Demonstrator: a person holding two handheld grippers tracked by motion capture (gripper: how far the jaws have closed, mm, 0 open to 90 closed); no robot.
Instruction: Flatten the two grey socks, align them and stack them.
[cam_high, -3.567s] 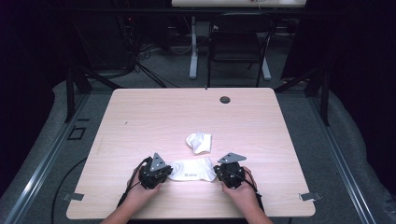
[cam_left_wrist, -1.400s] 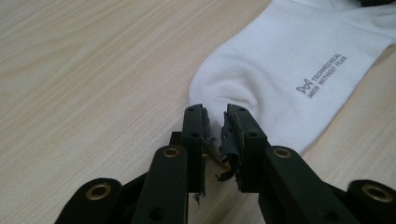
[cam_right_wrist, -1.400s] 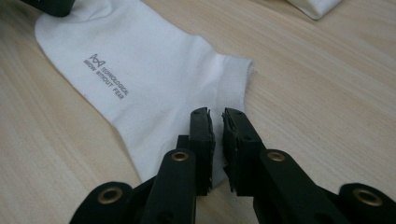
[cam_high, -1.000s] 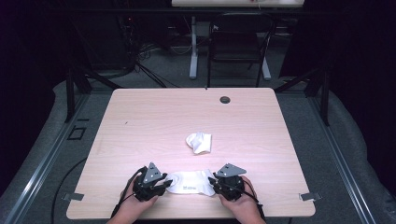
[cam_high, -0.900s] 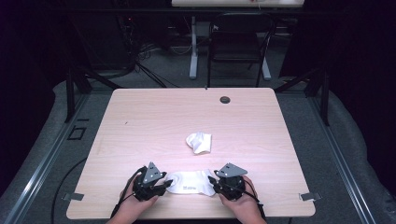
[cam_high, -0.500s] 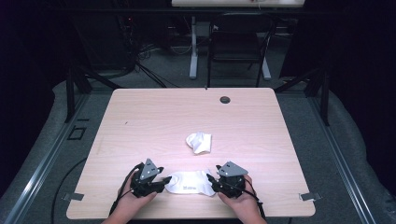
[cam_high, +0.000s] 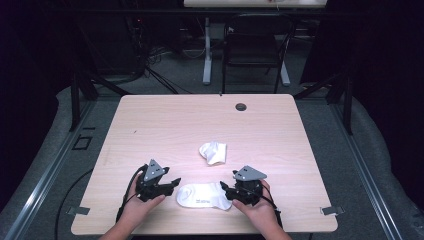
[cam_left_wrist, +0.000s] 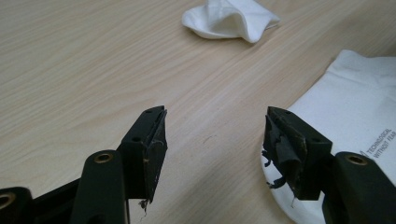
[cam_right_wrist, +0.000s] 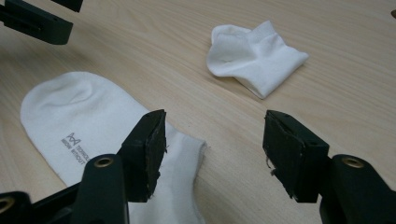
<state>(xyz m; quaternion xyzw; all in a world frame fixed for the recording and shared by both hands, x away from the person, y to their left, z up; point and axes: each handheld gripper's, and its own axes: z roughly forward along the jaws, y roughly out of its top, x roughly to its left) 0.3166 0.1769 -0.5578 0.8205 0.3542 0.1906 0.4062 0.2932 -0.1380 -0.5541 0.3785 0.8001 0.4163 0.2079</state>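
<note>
A flat white sock with grey print lies near the table's front edge between both grippers. My left gripper is just left of its toe; its jaws have just been opening and stand wide over bare wood, with the sock's edge beside one jaw. My right gripper is at the cuff end; its jaws have also just been opening, and the sock lies loose under one jaw, unpressed. A second, folded white sock rests mid-table.
The light wooden table has a round cable hole near its far edge. Beyond it stand a dark chair and a desk leg, with cables on the floor. The hands sit close to the front edge.
Both grippers have opened and let go of the flat sock, which now lies loose. The left gripper has drawn off to the left; the right has stayed in place.
</note>
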